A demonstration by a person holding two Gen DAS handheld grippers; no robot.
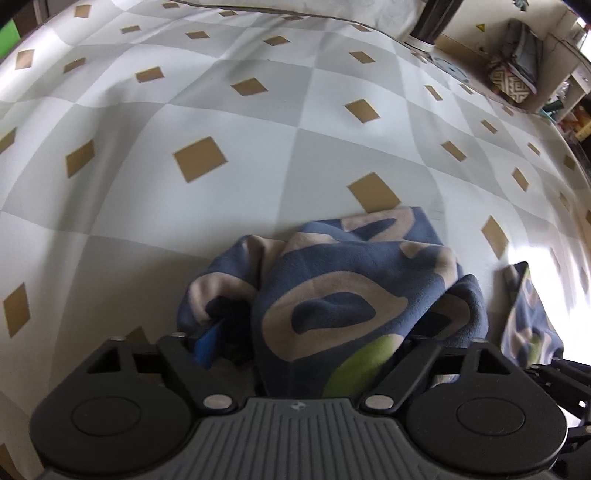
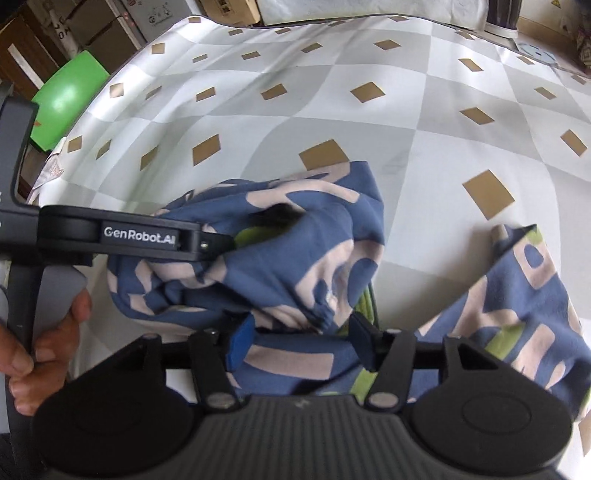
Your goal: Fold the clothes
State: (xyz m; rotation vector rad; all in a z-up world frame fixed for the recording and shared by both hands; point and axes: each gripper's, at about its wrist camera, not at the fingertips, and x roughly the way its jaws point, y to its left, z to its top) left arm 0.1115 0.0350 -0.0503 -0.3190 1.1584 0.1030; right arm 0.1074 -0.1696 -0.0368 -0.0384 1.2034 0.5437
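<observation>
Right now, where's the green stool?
Right wrist view, upper left: the green stool stands off the checkered tablecloth's left edge, in front of cardboard boxes.

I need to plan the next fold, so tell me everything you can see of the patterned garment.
The garment is soft blue fabric with beige shapes and green patches, bunched in a crumpled heap on the checked cloth. One part trails off to the side. The left gripper reaches into its folds; the right gripper straddles its near edge, pads apart.

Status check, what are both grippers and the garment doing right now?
Left gripper buried in bunched garment, grip unclear. Right gripper open over it. Nothing in the way.
</observation>
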